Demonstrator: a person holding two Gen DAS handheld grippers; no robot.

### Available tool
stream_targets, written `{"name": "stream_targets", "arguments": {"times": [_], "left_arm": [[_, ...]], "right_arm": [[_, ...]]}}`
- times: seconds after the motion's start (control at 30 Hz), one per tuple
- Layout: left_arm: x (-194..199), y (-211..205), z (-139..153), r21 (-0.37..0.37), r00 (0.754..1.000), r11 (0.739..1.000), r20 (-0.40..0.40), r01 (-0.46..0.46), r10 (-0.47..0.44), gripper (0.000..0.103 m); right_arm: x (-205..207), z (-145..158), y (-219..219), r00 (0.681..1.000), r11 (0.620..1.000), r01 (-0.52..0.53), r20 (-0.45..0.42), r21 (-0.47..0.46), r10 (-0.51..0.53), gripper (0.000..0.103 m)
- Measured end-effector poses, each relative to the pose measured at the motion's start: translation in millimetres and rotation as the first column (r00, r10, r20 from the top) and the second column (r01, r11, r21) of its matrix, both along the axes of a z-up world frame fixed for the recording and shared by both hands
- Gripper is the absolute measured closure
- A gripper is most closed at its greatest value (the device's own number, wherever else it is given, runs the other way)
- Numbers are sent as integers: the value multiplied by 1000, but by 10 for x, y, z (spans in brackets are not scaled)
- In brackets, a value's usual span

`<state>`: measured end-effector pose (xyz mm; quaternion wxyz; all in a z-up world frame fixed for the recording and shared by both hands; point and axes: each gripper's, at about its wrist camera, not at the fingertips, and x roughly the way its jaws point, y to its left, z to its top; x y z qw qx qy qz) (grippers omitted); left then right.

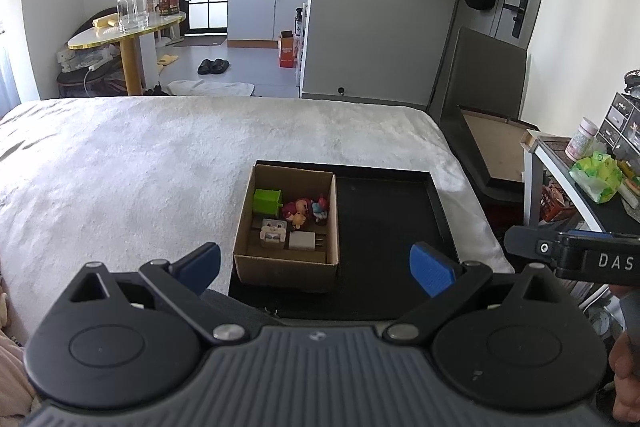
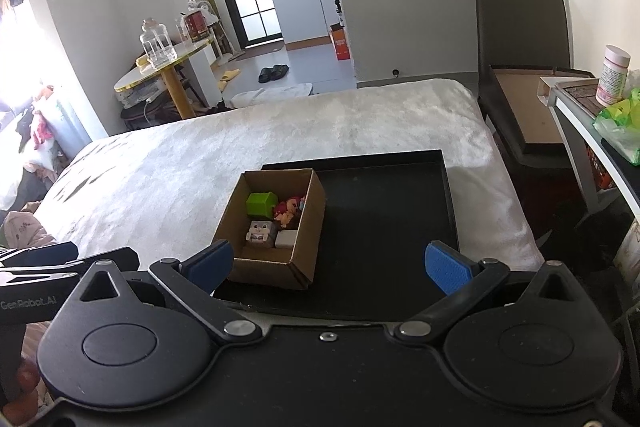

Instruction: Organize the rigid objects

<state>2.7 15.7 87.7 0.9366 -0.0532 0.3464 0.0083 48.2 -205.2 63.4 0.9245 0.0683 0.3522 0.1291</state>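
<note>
A cardboard box [image 1: 320, 219] [image 2: 308, 227] stands in the left half of a black tray [image 1: 392, 211] [image 2: 384, 211] on the bed. Inside lie a green cube [image 1: 267, 202] [image 2: 261, 204], small red-haired figurines [image 1: 298, 211] [image 2: 288, 209], a grey rabbit-faced block [image 1: 273, 231] [image 2: 260, 233] and a white charger plug [image 1: 303, 241] [image 2: 286, 239]. My left gripper [image 1: 316, 269] hovers open in front of the box, nothing between its blue pads. My right gripper [image 2: 330, 269] also hangs open near the tray's front edge. The right tool's body [image 1: 580, 257] shows at the left wrist view's edge.
A white fuzzy blanket [image 1: 160, 163] covers the bed. A dark chair [image 1: 484, 95] with a framed board stands at the far right, beside a cluttered shelf [image 2: 580, 115]. A round yellow-legged table [image 1: 128, 31] with a glass jar stands beyond the bed.
</note>
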Motion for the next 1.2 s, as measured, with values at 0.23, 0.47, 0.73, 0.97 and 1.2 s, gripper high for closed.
{"name": "stream_targets", "arguments": {"times": [0.23, 0.47, 0.73, 0.97, 1.2], "left_arm": [[-7, 3, 6, -6, 1000, 1000, -4, -4, 4, 3], [-25, 11, 9, -3, 1000, 1000, -5, -9, 9, 3], [-29, 24, 17, -7, 1000, 1000, -7, -11, 11, 3], [-28, 14, 11, -7, 1000, 1000, -12, -6, 6, 3], [-25, 20, 4, -7, 1000, 1000, -14, -6, 6, 3]], "right_arm": [[-8, 20, -8, 1000, 1000, 7, 3, -3, -7, 0], [-34, 20, 35, 1000, 1000, -4, 0, -11, 4, 0], [-39, 28, 62, 1000, 1000, -15, 3, -19, 15, 0], [-37, 31, 60, 1000, 1000, -14, 3, -20, 14, 0], [-30, 33, 59, 1000, 999, -14, 3, -31, 14, 0]]}}
